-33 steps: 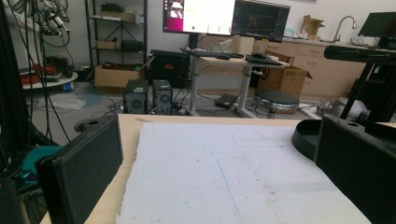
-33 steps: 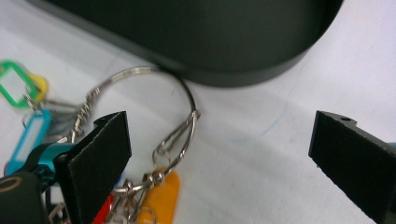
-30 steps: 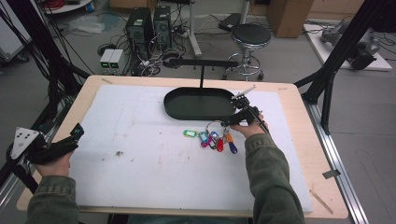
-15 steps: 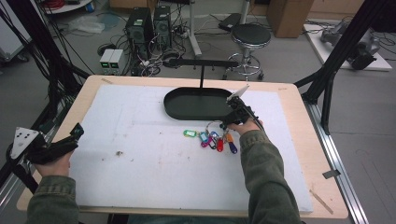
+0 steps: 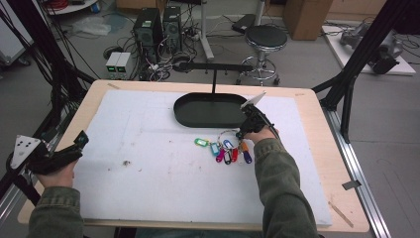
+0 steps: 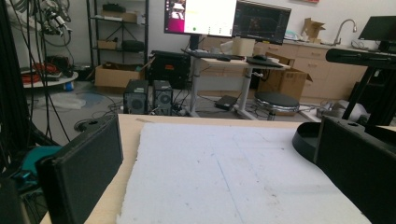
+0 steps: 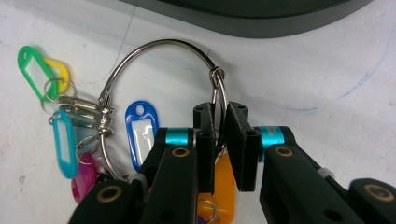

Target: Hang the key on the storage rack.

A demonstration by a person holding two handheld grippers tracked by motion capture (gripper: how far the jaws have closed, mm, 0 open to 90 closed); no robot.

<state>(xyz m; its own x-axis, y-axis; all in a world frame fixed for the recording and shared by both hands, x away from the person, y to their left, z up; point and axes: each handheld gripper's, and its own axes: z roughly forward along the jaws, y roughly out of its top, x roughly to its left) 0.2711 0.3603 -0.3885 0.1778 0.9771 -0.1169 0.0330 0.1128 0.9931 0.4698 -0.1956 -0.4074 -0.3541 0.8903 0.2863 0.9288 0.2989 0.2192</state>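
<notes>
My right gripper (image 7: 220, 142) has just been closing, and its jaws now pinch the wire of the key ring (image 7: 159, 51) between them, on the ring's right-hand side just below its little clasp. A second ago, in the high view, those jaws stood apart over the bunch; now they are drawn in tight on the metal, so I read the grasp as made.

The key ring (image 5: 227, 135) lies flat on the white mat (image 5: 148, 163), just in front of the black oval tray (image 5: 185, 113), with its coloured tags fanned toward me: the green tag (image 7: 32, 70), the light-blue tag (image 7: 64, 140), the blue tag (image 7: 140, 130) and the orange tag (image 7: 224, 179) under my jaws. Nothing has left the mat yet.

With the ring caught, the next move is likely a lift, and the black crossbar stand (image 5: 214, 66) rising from the tray looks a likely place to hang it, though I cannot be sure from here.

My left gripper (image 5: 74, 146) rests at the table's left edge, well apart from the keys, its jaws wide with nothing between them.
</notes>
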